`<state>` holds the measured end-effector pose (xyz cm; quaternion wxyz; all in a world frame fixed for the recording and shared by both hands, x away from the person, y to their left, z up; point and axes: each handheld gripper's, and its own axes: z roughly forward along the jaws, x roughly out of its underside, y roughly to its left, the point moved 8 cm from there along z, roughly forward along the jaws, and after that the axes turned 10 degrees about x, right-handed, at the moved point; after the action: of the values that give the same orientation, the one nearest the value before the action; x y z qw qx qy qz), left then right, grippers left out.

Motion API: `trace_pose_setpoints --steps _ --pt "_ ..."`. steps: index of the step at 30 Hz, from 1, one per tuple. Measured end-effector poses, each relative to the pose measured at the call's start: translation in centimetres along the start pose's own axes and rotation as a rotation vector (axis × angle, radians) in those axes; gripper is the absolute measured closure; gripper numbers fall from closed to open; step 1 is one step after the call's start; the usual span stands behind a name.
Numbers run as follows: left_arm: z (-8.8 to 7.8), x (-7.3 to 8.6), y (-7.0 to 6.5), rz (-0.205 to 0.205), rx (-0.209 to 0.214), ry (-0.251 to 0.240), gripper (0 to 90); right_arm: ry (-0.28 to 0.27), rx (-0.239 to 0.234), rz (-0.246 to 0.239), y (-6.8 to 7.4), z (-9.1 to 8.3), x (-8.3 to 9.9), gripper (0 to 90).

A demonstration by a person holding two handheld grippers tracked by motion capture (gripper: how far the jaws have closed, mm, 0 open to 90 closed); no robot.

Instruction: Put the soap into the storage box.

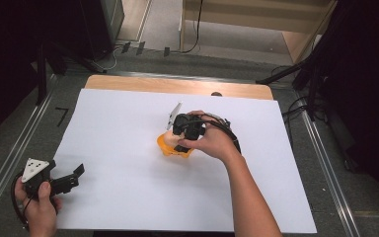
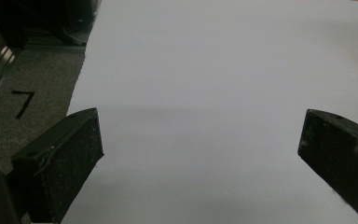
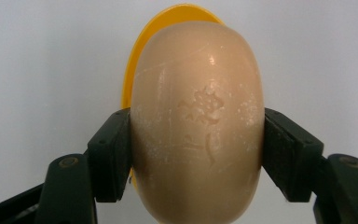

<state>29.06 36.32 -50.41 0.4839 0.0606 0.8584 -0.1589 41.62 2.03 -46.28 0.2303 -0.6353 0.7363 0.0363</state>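
Observation:
A tan oval bar of soap [image 3: 198,121] with a stamped flower sits between the black jaws of my right gripper [image 3: 198,154], which is shut on its two long sides. Just behind it lies a yellow soap dish [image 3: 137,70], seen in the high view as an orange-yellow dish [image 1: 169,147] at the middle of the white sheet. There my right gripper [image 1: 183,134] points down over that dish, hiding the soap. My left gripper [image 1: 74,175] rests at the sheet's near left corner, open, and my left gripper [image 2: 200,140] has bare white paper between its jaws.
A large white sheet [image 1: 128,163] covers the wooden table [image 1: 177,85]. Grey floor with metal rails [image 1: 10,153] runs along both sides. A black mark [image 2: 22,102] is on the grey surface left of the sheet. Dark stands and cables stand beyond the far edge.

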Motion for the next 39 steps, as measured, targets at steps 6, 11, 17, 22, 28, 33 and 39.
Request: trace_pose_setpoints --steps 6,11,17,22,28,33,39 --pt "0.0 0.0 0.0 -0.002 -0.001 -0.001 0.1 0.017 -0.021 -0.002 0.1 0.3 0.1 32.9" --pt "0.0 0.0 0.0 -0.003 0.000 -0.001 0.1 0.011 -0.038 0.008 -0.1 0.6 0.3 32.8" --pt "0.0 0.0 0.0 -0.004 0.000 0.000 0.1 -0.037 -0.046 0.029 -0.4 0.2 0.0 30.9" --pt "0.0 0.0 0.0 -0.005 0.001 -0.003 0.2 -0.054 -0.031 0.062 -0.9 -0.5 0.0 30.5" --pt "0.0 0.0 0.0 -0.006 0.000 -0.003 0.1 -0.033 -0.019 0.080 -1.0 -0.8 1.0 29.6" --pt "0.0 0.0 0.0 -0.006 0.000 -0.004 0.1 -0.042 -0.019 0.112 -1.0 -1.5 1.9 29.5" --pt "0.0 0.0 0.0 -0.004 0.000 -0.003 0.2 -0.052 -0.001 0.145 -1.3 -2.2 3.3 26.8"
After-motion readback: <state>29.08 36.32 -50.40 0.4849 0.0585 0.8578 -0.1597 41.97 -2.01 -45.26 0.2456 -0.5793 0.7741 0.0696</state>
